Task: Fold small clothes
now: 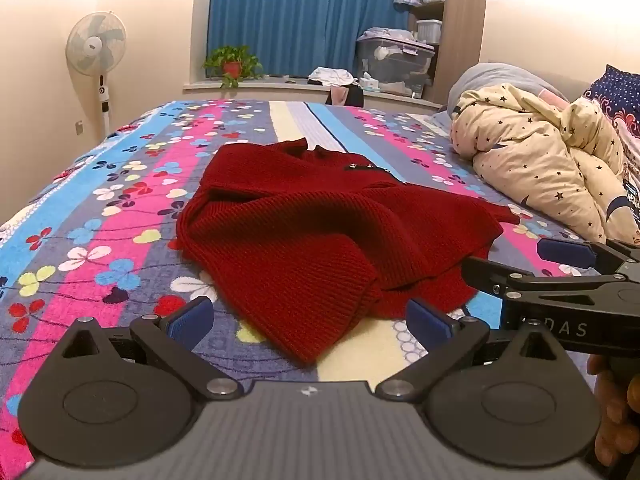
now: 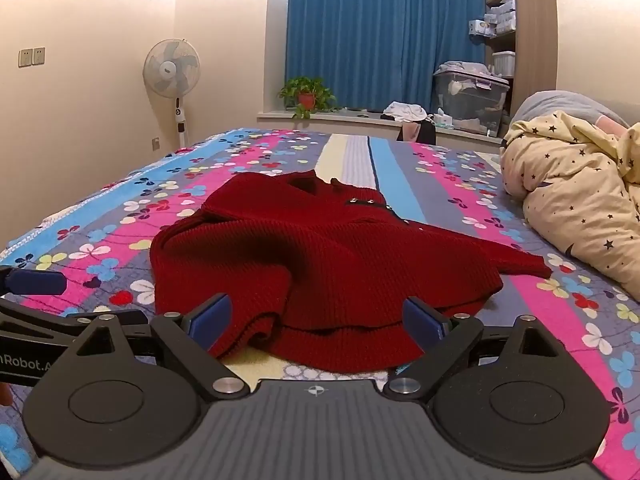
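The red knit sweater (image 1: 320,232) lies rumpled mid-bed on the flowered bedspread (image 1: 100,216), one sleeve flung right. Both the left tool (image 1: 308,318) and right tool (image 2: 316,318) gape wide, empty, just short of its near hem. It looks soft, thickish and floppy (no slip likely); pinching the hem corners seems wisest.

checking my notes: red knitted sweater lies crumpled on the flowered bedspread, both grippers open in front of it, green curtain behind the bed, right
Not quite: the curtain is blue, not green, as the right wrist view shows. The rest holds: the red knitted sweater lies crumpled on the flowered bedspread, with the left gripper and right gripper open before it.
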The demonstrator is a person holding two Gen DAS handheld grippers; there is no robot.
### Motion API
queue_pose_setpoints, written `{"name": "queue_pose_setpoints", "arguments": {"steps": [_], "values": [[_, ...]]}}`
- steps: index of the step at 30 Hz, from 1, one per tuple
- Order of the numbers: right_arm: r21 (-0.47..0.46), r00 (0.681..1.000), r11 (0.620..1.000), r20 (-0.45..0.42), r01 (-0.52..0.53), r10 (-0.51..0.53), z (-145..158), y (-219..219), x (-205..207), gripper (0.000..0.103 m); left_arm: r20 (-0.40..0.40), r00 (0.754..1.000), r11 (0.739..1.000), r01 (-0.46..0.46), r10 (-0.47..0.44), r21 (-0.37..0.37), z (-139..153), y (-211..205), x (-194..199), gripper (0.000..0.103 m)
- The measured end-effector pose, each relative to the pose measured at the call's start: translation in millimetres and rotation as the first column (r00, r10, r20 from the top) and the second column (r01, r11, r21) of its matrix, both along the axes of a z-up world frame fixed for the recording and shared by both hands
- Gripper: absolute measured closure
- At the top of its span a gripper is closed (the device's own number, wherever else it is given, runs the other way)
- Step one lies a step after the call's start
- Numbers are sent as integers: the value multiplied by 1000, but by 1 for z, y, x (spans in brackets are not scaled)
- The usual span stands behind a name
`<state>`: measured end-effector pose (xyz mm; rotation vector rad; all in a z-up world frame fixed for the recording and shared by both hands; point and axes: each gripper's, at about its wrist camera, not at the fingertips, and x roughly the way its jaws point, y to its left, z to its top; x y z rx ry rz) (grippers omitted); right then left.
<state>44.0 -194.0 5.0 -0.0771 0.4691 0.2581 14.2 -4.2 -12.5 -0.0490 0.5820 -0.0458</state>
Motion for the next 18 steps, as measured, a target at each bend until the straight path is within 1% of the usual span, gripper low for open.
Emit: {"name": "queue_pose_setpoints", "arguments": {"steps": [18], "values": [[1, 1000, 1000, -1, -1, 1, 1, 0, -1, 11, 2, 1000, 1000, 1, -1, 1, -1, 0, 0, 1]]}}
